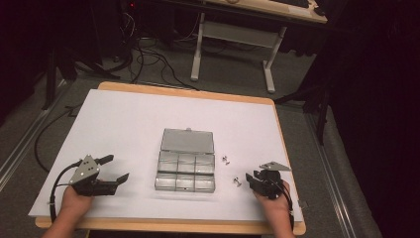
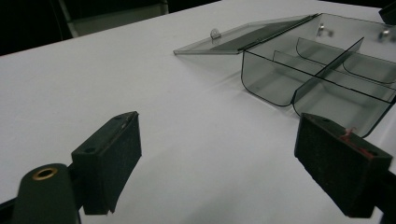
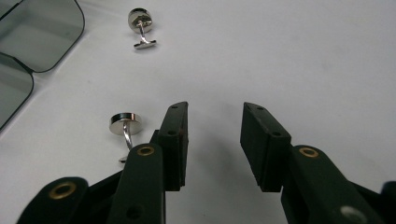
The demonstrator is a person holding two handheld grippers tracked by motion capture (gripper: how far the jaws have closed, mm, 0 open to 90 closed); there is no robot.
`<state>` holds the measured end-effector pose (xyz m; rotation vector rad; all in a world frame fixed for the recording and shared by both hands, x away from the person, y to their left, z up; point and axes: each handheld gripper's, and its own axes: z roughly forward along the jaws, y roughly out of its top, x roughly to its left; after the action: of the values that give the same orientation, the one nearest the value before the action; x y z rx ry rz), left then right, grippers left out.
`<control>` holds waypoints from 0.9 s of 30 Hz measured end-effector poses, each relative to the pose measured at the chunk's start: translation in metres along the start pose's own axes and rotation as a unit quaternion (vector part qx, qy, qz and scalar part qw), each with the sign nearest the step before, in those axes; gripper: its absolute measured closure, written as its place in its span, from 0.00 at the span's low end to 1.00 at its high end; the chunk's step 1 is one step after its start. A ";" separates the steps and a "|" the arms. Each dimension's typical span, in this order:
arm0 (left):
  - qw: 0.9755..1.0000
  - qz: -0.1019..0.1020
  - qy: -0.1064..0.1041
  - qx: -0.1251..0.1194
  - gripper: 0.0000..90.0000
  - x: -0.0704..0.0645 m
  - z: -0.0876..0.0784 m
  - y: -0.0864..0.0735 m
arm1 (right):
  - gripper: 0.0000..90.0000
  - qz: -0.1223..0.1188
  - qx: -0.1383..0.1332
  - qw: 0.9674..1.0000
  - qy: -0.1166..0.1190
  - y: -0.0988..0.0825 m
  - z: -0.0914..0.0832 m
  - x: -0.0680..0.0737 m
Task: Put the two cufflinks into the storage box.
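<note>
A clear smoky-grey plastic organiser box [image 1: 185,176] lies on the white counter [image 1: 124,129] between the two hand-held grippers, its lid [image 1: 187,141] swung fully back and lying flat on the far side. Thin dividers split the tray into six shallow compartments, two rows of three, with rounded corners; seen from the left gripper view the walls are see-through and the compartments nearest the camera look bare.

The left hand-held gripper [image 1: 118,170] rests near the counter's front edge, to the left of the box and apart from it, jaws spread wide with nothing between them.

The right hand-held gripper [image 1: 252,177] sits on the box's other side, jaws parted by a moderate gap and gripping nothing. Just beside its left jaw lies a silver cufflink [image 3: 124,129] with a round polished face, a curved post and a small bar foot; whether it touches the jaw cannot be told. A second, matching cufflink [image 3: 141,27] lies farther ahead, near the box's corner.
</note>
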<state>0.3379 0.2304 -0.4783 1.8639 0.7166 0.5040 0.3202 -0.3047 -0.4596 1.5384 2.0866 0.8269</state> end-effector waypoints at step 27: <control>1.000 -0.004 -0.008 -0.014 0.17 0.002 -0.002 0.000 | 0.59 -0.017 0.098 0.995 0.004 0.021 -0.007 0.003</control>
<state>0.3384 0.2327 -0.4775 1.8359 0.7025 0.4919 0.3293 -0.2992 -0.4402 1.5937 2.2507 0.6329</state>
